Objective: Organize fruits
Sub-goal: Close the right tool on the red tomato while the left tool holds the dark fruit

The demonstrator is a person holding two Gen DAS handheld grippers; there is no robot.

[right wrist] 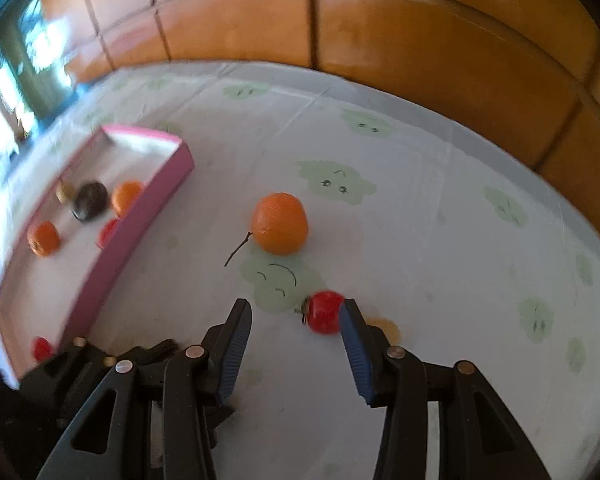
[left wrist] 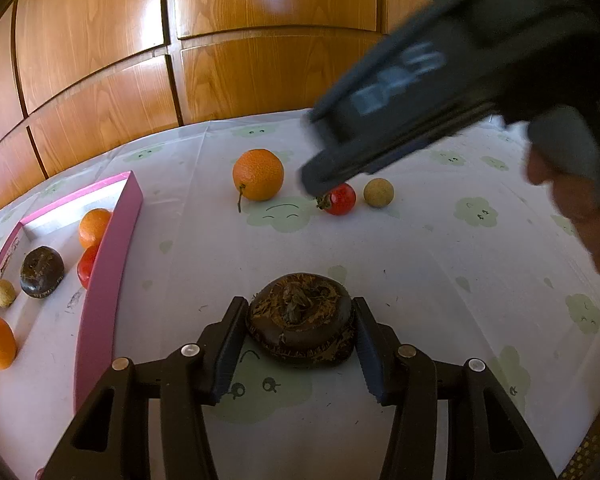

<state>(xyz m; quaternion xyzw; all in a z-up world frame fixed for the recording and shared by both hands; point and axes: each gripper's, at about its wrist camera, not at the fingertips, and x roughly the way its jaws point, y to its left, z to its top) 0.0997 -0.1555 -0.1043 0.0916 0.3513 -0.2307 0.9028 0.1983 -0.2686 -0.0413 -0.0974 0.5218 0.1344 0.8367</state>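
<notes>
Fruits: six already lie in pink box (left wrist: 112, 248) | four left on tablecloth (left wrist: 420, 248) | left gripper (left wrist: 300, 320) clamped on dark brown fruit (left wrist: 300, 316) | right gripper (right wrist: 296, 320) fingers apart, red fruit (right wrist: 325, 312) beside one finger, ungrasped | orange (left wrist: 258, 175) and tan fruit (left wrist: 378, 193) untouched.

From my left tool (left wrist: 300, 316) I see the water chestnut (left wrist: 301, 320) between its fingers near the counter's (left wrist: 440, 260) front edge, the tray (left wrist: 108, 264) of fruit toward the left edge, and the orange (left wrist: 258, 175), tomato (left wrist: 341, 199) and longan (left wrist: 378, 193) lined up toward the back edge.
</notes>
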